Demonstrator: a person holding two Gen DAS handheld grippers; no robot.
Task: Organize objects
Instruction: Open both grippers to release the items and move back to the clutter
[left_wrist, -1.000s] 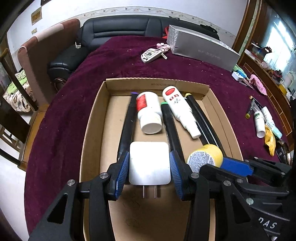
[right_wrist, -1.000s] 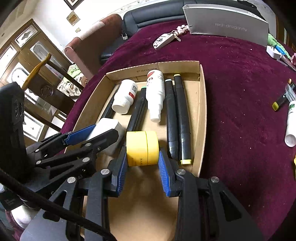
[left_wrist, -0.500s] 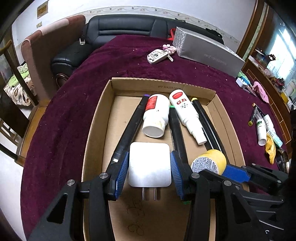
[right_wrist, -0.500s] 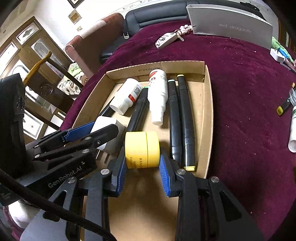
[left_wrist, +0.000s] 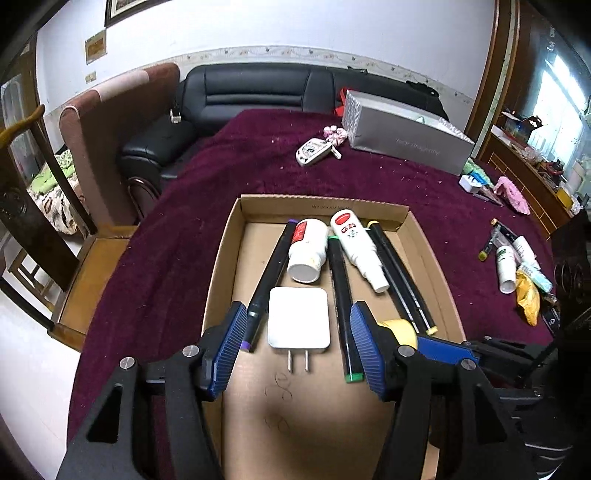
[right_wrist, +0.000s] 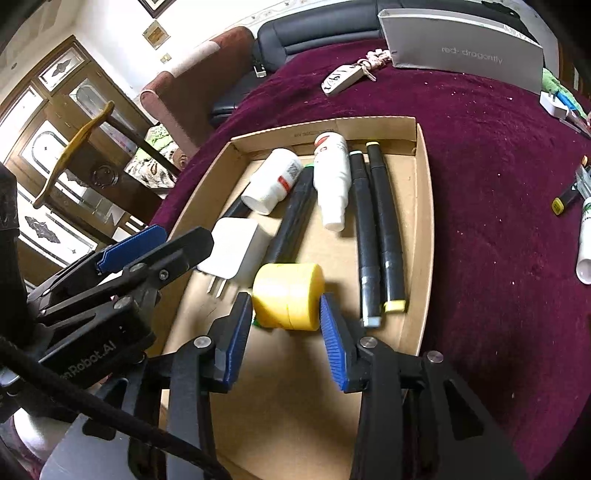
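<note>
- The left tool (left_wrist: 297, 341) has its jaws opening; the blue pads stand clear on either side of the white charger (left_wrist: 298, 319), which lies flat on the floor of the cardboard tray (left_wrist: 221, 273) between them, prongs toward the tool, touched by neither pad.
- Just inside the left pad lies a purple-tipped marker (left_wrist: 267, 286); just inside the right pad lies a green-tipped marker (left_wrist: 343, 314).
- The right tool (right_wrist: 286, 334) also has its jaws opening. The yellow jar (right_wrist: 288, 295) sits on its side between the pad tips; the left pad looks to be at its edge, the right pad just beside it, and whether either still presses cannot be told.
- In the left view the jar is mostly hidden behind the right finger of the left tool, and the right tool's body is cut off at the frame edge.
- Beyond both tools, the tray holds a white pill bottle (left_wrist: 306, 251) with a red label, a white spray bottle (left_wrist: 356, 247), and two more black markers (right_wrist: 376, 229) side by side along the tray's right wall.
- Far ahead on the maroon-covered bench (left_wrist: 184, 236) lie a key fob (left_wrist: 313, 151) and a grey box (left_wrist: 406, 136); to the right of the tools, small tubes and packets (left_wrist: 517, 266) lie loose, too small to name.
</note>
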